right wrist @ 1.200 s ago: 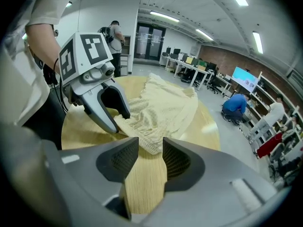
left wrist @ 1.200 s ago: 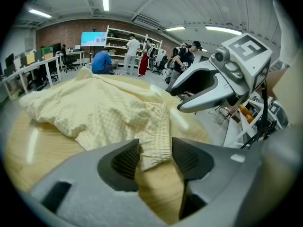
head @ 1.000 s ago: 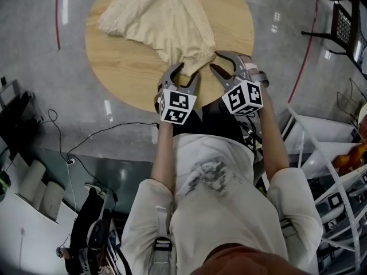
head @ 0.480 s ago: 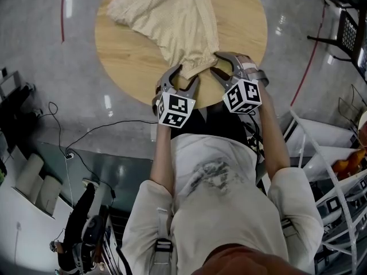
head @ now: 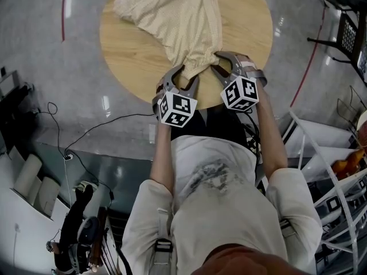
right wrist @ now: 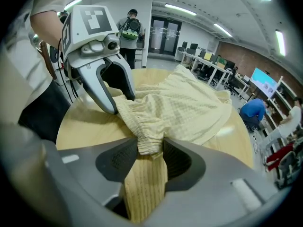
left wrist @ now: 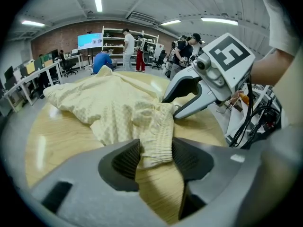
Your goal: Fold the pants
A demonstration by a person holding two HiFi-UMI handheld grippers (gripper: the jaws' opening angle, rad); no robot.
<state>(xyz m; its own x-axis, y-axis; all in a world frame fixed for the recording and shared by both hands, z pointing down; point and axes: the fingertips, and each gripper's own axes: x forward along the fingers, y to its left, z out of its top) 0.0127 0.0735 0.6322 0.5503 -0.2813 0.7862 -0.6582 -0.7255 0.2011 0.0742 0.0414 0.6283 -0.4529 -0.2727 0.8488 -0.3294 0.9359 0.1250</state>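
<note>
Pants (head: pixel 178 22) lie loose and rumpled on the table (head: pixel 123 56). The legs trail toward its far side and the waistband (head: pixel 199 62) is bunched at its near edge. No fold shows yet.

Left gripper (left wrist: pixel 156 157) is at the table's near edge, jaws wide and just been closing. One end of the waistband sits between the pads, which flank it without a clear squeeze.

Right gripper (right wrist: pixel 150 160) is just beside it along the same edge, jaws slightly narrower and also just been closing. The other end of the waistband sits between its pads; the cloth brushes both but is not plainly pinched.

Judged: opening step, taking hold of the waistband. Left to do: secure both grips, spread the pants flat on the table, lay leg over leg, fold across.
</note>
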